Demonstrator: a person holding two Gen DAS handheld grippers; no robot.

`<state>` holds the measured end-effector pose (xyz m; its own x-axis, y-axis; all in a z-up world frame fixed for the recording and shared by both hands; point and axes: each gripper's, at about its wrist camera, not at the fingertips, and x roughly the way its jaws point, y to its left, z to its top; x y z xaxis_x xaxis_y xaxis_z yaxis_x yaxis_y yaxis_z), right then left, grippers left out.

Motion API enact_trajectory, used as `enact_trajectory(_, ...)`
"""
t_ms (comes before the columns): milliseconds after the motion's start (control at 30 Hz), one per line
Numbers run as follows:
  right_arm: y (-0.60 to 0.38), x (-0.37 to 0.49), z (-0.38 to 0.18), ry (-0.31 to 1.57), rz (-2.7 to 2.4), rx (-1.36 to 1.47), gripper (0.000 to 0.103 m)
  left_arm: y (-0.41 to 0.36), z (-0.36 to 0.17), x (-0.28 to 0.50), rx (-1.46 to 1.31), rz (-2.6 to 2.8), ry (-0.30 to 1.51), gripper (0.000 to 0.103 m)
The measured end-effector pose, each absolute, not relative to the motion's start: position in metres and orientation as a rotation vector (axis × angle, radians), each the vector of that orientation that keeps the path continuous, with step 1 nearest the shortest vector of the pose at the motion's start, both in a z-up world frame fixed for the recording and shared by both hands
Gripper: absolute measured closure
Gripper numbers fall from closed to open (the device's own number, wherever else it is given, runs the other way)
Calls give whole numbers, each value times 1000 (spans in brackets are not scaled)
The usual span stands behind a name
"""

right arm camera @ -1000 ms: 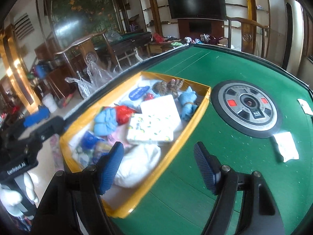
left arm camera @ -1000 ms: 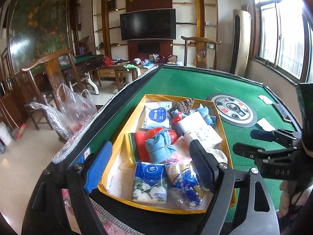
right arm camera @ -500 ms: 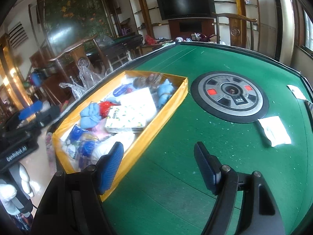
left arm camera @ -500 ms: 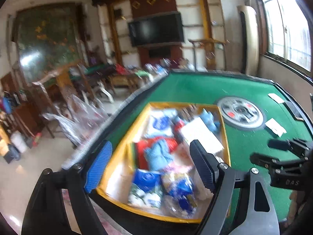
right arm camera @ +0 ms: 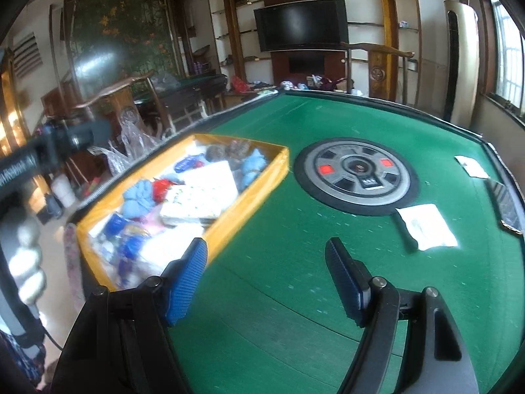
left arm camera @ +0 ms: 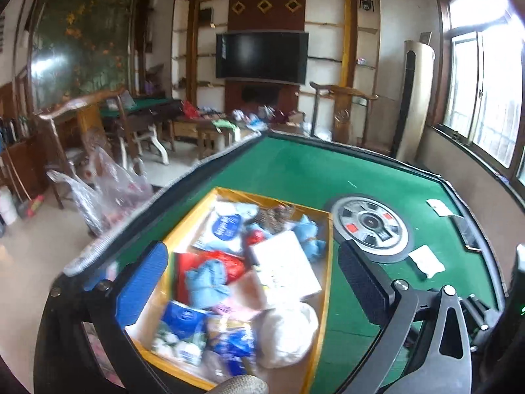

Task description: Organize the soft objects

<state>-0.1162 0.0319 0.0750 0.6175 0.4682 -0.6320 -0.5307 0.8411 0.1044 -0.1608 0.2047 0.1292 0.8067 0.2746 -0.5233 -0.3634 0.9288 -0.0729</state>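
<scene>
**Caution: Both Grippers Empty Above a Full Tray**

Currently the soft objects [left arm camera: 210,282] lie piled in the yellow tray [left arm camera: 328,262] on the green table [right arm camera: 295,262]. The left gripper [left arm camera: 249,282] hangs over the tray, jaws opening wide, nothing between them. The right gripper [right arm camera: 265,275] stands spread and empty over bare felt beside the tray.

Risk: a descent into the crowded pile may snag two items at once.

Compared with one second earlier, both views have drawn back from the tray, and the left jaws stand wider.
</scene>
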Motion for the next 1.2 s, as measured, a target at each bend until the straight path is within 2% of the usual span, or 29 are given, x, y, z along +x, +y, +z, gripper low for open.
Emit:
enact_trajectory(500, 46, -113, 59, 756, 569, -138, 33, 223, 105, -160, -202, 430, 631, 0)
enact_trajectory(1200, 101, -130, 50, 781, 666, -244, 33, 244, 96, -160, -191, 497, 661, 0)
